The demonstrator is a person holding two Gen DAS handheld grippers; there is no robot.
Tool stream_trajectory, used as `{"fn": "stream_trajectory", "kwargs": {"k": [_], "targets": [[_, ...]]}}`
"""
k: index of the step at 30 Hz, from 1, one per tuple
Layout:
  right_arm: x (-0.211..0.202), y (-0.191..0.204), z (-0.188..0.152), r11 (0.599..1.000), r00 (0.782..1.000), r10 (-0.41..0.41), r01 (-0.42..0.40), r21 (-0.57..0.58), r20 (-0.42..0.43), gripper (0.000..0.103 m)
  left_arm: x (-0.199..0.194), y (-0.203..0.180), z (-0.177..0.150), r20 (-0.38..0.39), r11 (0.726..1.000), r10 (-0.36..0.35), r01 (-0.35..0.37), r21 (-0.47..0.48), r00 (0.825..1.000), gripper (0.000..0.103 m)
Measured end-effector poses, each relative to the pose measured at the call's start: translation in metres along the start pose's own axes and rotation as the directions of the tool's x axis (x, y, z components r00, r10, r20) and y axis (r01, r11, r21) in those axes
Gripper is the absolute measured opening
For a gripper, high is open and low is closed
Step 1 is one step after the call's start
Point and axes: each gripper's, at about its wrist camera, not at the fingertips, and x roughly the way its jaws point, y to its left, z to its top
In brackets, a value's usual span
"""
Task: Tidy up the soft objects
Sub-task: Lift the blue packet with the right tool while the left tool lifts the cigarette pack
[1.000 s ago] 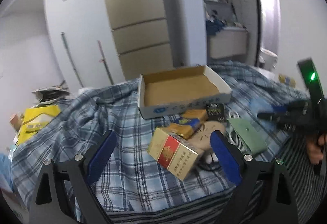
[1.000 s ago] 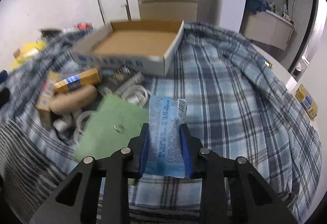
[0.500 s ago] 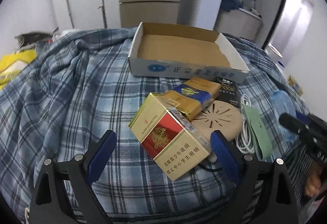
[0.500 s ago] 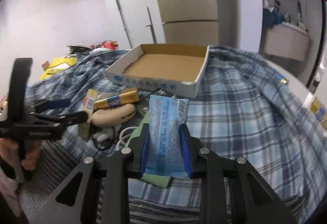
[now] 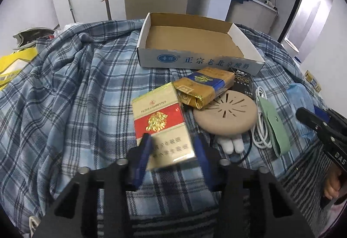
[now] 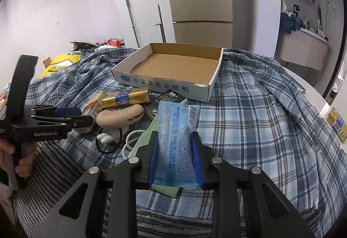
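A red and gold cigarette pack (image 5: 159, 116) lies on the plaid cloth (image 5: 65, 96). My left gripper (image 5: 172, 140) is closing its jaws on the pack's near end, and both blue pads press its sides. My right gripper (image 6: 174, 138) is shut on a light blue sealed packet (image 6: 175, 129), held above the cloth. An empty white cardboard box (image 5: 201, 62) stands behind the pile. In the right wrist view the left gripper (image 6: 82, 116) shows at the left, a hand on its handle.
Beside the pack lie a gold and blue pack (image 5: 203, 83), a beige round pad (image 5: 225, 116), a black packet (image 5: 241, 81), a white cable (image 5: 261, 131) and a green pouch (image 5: 276, 127). A yellow bag (image 5: 13, 64) sits far left. A small yellow box (image 6: 336, 127) lies far right.
My left gripper came down and forward over the cigarette pack, and its wide-open jaws closed onto the pack. The right gripper kept the blue packet and tilted up slightly.
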Motion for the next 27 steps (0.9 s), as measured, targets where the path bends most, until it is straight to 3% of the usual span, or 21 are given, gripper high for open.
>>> {"fn": "stream_trajectory", "kwargs": {"k": [7, 9, 10, 11, 15, 27], "targets": [[-0.001, 0.002, 0.0, 1.0, 1.0, -0.001, 0.001, -0.012, 0.002, 0.028, -0.011, 0.003, -0.006, 0.017, 0.996, 0.071, -0.071, 0.046, 0.997, 0.035], [-0.001, 0.002, -0.001, 1.0, 1.0, -0.003, 0.003, -0.016, 0.003, 0.028, -0.011, 0.006, -0.005, 0.023, 0.997, 0.066, -0.067, 0.026, 0.998, 0.044], [-0.002, 0.002, -0.001, 1.0, 1.0, -0.005, 0.005, -0.017, 0.004, 0.028, -0.011, 0.007, -0.004, 0.026, 0.998, 0.059, -0.059, 0.017, 0.998, 0.058], [-0.002, 0.002, -0.001, 1.0, 1.0, -0.006, 0.006, -0.017, 0.005, 0.028, -0.01, 0.008, -0.002, 0.039, 0.998, 0.06, -0.06, 0.014, 0.997, 0.063], [-0.001, 0.001, -0.001, 1.0, 1.0, -0.006, 0.006, -0.011, 0.002, 0.028, -0.004, 0.005, 0.006, 0.053, 0.995, 0.089, -0.091, 0.029, 0.995, 0.063], [0.002, -0.001, -0.001, 1.0, 1.0, -0.011, 0.011, -0.005, -0.007, 0.028, 0.034, 0.011, 0.01, -0.068, 0.993, 0.121, -0.121, -0.001, 0.99, 0.063]]}}
